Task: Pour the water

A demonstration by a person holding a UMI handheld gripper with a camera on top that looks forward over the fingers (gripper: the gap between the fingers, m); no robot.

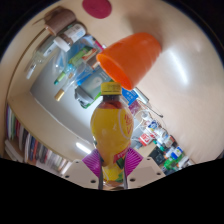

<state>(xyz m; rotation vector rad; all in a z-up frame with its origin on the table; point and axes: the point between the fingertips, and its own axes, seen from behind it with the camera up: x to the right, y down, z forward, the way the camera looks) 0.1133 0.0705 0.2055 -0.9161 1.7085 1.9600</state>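
I have the bottle [112,125] clamped in my gripper [113,165]: both fingers press on its lower body, with a magenta pad [93,161] showing at the bottle's seven o'clock side. The bottle stands up along the fingers, filled with yellow liquid, a printed label around its lower half and a yellow cap [111,89] on top at twelve o'clock.

Just beyond the cap, toward one o'clock, I see an orange cup [131,56]. It lies tilted, its wide rim facing down and toward ten o'clock, close over the cap; I cannot tell whether the two touch, nor what carries the cup.

The whole view is swung over, so the room reads sideways. A pale bench [60,115] runs off at nine o'clock of the bottle, and small bottles and clutter [68,45] sit along its far edge around eleven o'clock. At four o'clock, shelves [160,140] hold rows of coloured packages. A round pink thing [96,8] shows far beyond at twelve o'clock, too small for me to identify.
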